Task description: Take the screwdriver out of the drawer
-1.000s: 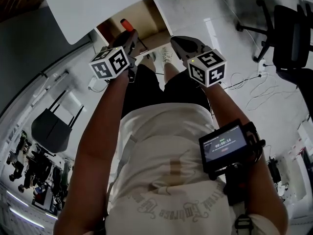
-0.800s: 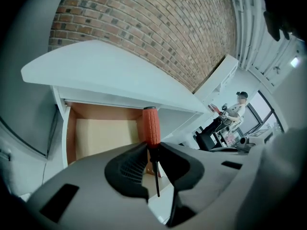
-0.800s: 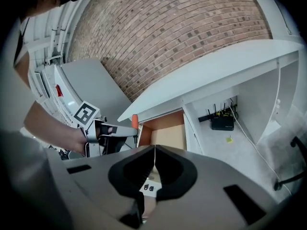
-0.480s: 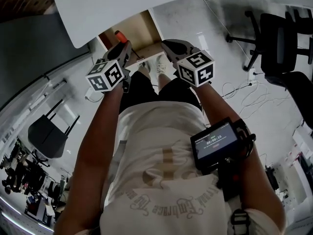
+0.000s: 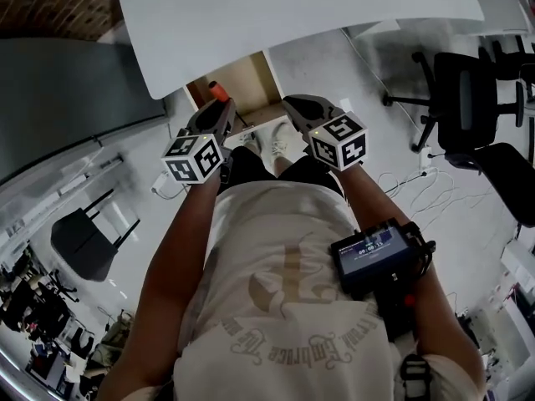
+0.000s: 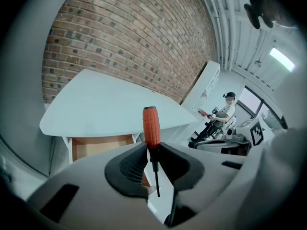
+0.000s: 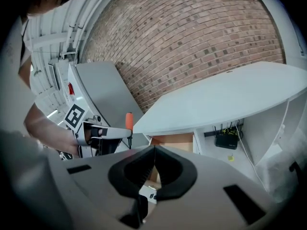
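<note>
In the head view the person stands at a white counter [image 5: 292, 23], beneath which a wooden drawer [image 5: 247, 78] stands open. The left gripper [image 5: 219, 107] is raised in front of the drawer with the orange handle of the screwdriver [image 5: 218, 90] showing at its tip, and the right gripper [image 5: 292, 105] is held beside it, apart from it. In the left gripper view the jaws are clamped narrow on the screwdriver [image 6: 150, 126] just below its handle. The tool is upright, handle up and shaft pointing down, clear of the drawer [image 6: 103, 145] behind. In the right gripper view the right gripper [image 7: 154, 152] has its jaws pressed together with nothing between them. To its left the left gripper [image 7: 125, 133] carries the screwdriver [image 7: 129, 120] in front of the counter [image 7: 225, 99] and a brick wall [image 7: 192, 42].
</note>
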Demonstrator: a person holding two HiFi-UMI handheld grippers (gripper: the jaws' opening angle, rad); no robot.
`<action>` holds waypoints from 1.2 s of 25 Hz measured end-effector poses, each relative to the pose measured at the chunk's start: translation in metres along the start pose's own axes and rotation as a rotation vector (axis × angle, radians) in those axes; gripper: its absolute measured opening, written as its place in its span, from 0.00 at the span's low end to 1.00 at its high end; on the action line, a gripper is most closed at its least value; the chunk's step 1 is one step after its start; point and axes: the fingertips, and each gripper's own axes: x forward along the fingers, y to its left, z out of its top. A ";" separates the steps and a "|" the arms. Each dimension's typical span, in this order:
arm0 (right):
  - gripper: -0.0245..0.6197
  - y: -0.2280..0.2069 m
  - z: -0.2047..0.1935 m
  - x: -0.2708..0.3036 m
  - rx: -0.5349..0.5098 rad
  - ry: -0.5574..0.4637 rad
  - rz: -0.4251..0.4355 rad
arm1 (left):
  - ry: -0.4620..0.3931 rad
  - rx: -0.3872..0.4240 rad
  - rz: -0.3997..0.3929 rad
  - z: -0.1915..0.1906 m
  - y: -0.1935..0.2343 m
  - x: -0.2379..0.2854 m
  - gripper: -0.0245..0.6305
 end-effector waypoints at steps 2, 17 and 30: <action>0.07 0.003 0.005 -0.006 -0.006 -0.007 0.002 | -0.018 0.015 0.003 0.008 -0.003 -0.007 0.17; 0.07 0.028 0.045 -0.016 -0.117 -0.029 0.035 | -0.125 0.110 0.015 0.043 -0.015 -0.049 0.17; 0.07 0.040 0.057 -0.019 -0.148 -0.043 0.081 | -0.169 0.114 0.045 0.048 -0.013 -0.075 0.17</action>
